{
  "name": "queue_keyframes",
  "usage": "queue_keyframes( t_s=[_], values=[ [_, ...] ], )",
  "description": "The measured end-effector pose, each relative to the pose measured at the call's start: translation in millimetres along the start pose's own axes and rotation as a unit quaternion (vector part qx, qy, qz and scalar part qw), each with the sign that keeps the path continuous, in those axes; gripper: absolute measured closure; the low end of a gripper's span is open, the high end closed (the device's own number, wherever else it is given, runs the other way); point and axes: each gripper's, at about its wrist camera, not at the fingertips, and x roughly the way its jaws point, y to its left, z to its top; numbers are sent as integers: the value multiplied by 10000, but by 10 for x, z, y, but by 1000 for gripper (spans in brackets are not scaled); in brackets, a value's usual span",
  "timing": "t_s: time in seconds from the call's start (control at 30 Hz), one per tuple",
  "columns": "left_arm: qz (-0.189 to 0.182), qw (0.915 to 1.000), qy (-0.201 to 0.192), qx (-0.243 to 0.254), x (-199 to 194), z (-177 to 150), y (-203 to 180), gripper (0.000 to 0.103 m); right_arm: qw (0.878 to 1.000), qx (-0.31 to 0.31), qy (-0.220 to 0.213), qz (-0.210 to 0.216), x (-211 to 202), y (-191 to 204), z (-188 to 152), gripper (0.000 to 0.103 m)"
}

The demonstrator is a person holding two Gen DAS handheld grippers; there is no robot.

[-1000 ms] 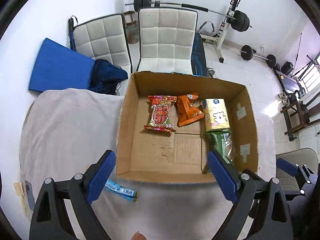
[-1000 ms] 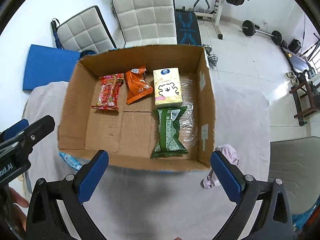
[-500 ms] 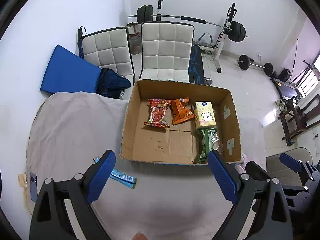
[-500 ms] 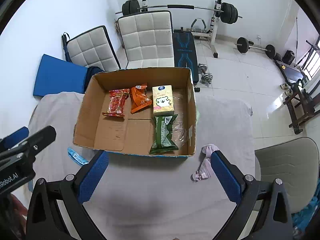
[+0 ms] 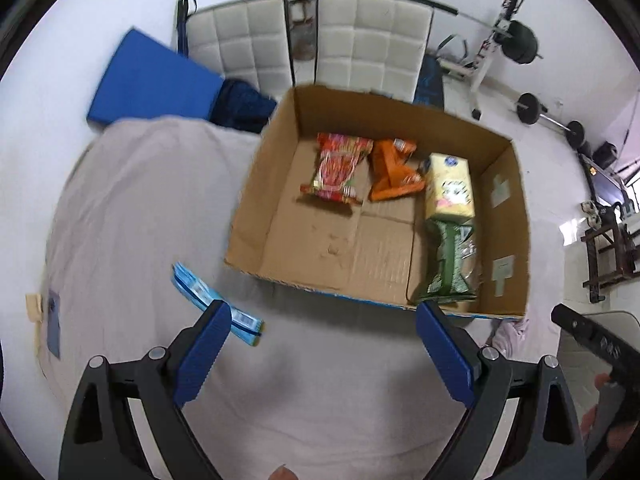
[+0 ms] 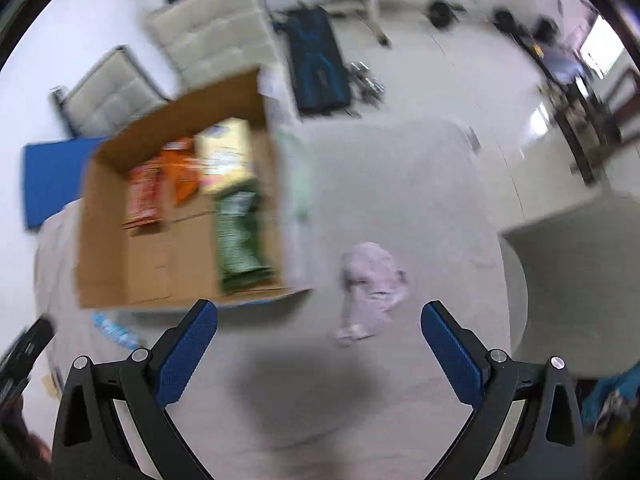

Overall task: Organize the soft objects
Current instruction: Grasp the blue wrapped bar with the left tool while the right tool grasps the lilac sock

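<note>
1. Table (image 5: 132, 208): covered in a pale cloth; it carries every item below.
2. Blue packet (image 5: 200, 294): flat on the cloth at 8 o'clock of the cardboard box (image 5: 264, 216), near its corner but apart. In the left wrist view the left finger's tip overlaps the packet's near end; contact cannot be told.
3. Left tongs (image 5: 322, 354): released, jaws wide apart, nothing between them, hovering over the cloth at 6 o'clock of the box.
4. Box contents, left to right: red snack bag (image 5: 338, 172), orange snack bag (image 5: 394, 174), yellow tissue pack (image 5: 450, 190). Green snack bag (image 5: 446, 268) lies at 6 o'clock of the tissue pack, just beside it.
5. Pink cloth (image 6: 370, 288): crumpled on the table at 3 o'clock of the box, apart from it. The right wrist view is motion-blurred.
6. Right tongs (image 6: 318, 350): released, jaws wide apart, empty; the pink cloth lies just ahead of the gap.
</note>
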Motion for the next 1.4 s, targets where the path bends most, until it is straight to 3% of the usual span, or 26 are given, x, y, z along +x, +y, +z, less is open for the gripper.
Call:
queue_keyframes(
  t_s=[0.2, 0.33, 0.5, 0.57, 0.6, 0.63, 0.77, 0.9, 0.97, 1.07, 1.1, 1.17, 1.2, 1.4],
  values=[
    [32, 9985, 483, -247, 471, -118, -7, 8, 9938, 800, 757, 180, 839, -492, 112, 1],
    [16, 9960, 742, -489, 678, -248, 93, 9, 9883, 1111, 952, 426, 1199, -616, 62, 5],
    [-109, 9907, 994, -920, 832, -415, 298, 9, 9854, 1236, 896, 760, 1282, -723, 15, 6],
    [-140, 9876, 1112, -1096, 898, -488, 400, 9, 9836, 1276, 920, 879, 1294, -755, -7, 12],
    [-151, 9863, 1154, -1172, 927, -511, 453, 9, 9820, 1341, 935, 949, 1277, -775, -18, 21],
    [-137, 9849, 1177, -1263, 953, -526, 518, 9, 9827, 1368, 900, 866, 1238, -789, -29, 32],
    [-90, 9765, 1226, -1768, 1013, -602, 828, 9, 9858, 1348, 725, 694, 1176, -780, -113, 32],
    [-194, 9609, 1357, -2406, 1154, -677, 1180, 9, 9822, 1611, 626, 730, 1165, -822, -233, 33],
    [-166, 9545, 1393, -2631, 1228, -701, 1322, 9, 9826, 1526, 744, 757, 1214, -807, -257, 33],
    [-116, 9457, 1487, -2887, 1354, -716, 1497, 9, 9867, 1288, 882, 455, 1361, -644, -299, 35],
    [-117, 9436, 1510, -2943, 1394, -717, 1543, 9, 9882, 1201, 884, 361, 1395, -618, -315, 38],
    [-59, 9397, 1560, -3044, 1486, -705, 1640, 9, 9907, 1076, 835, 7, 1402, -605, -347, 59],
    [-50, 9380, 1576, -3086, 1527, -696, 1681, 9, 9913, 1037, 811, -59, 1377, -611, -377, 64],
    [-84, 9291, 1696, -3286, 1765, -653, 1880, 9, 9921, 521, 1139, -46, 1285, -457, -751, 64]
  ],
)
